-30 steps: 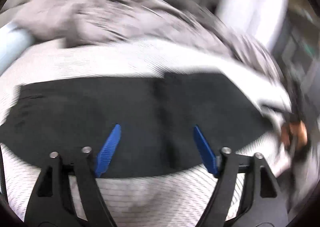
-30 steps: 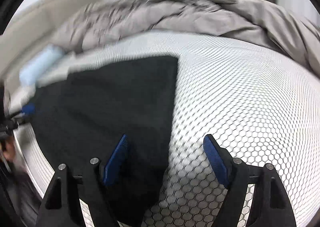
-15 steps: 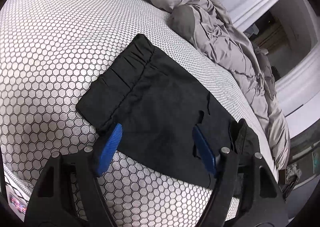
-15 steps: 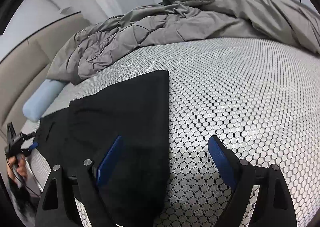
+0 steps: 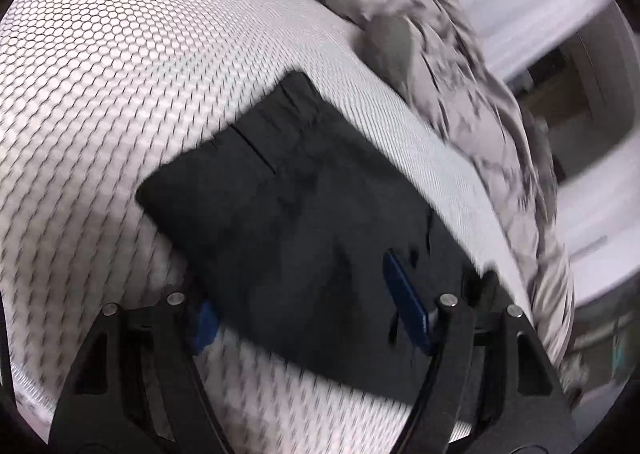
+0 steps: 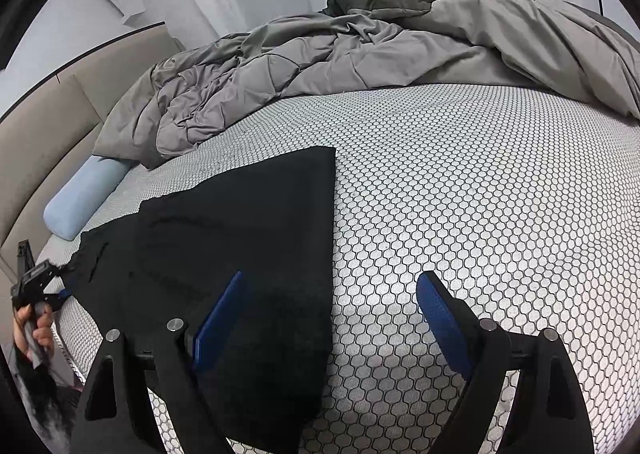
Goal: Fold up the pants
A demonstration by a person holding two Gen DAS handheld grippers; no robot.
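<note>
- The black pants (image 6: 248,254) are lying flat on the bed (image 6: 460,214), with the gray blanket (image 6: 340,54) bunched up past them at 12 o'clock.
- Your left claw (image 5: 308,302) has just been closing a bit, but it is not pinching yet; the waistband end sits between its blue pads.
- Your right claw (image 6: 332,318) is spread wide over the pants' edge, holding nothing.
- The pants look soft, light and floppy, so grab a corner or thick edge.
</note>
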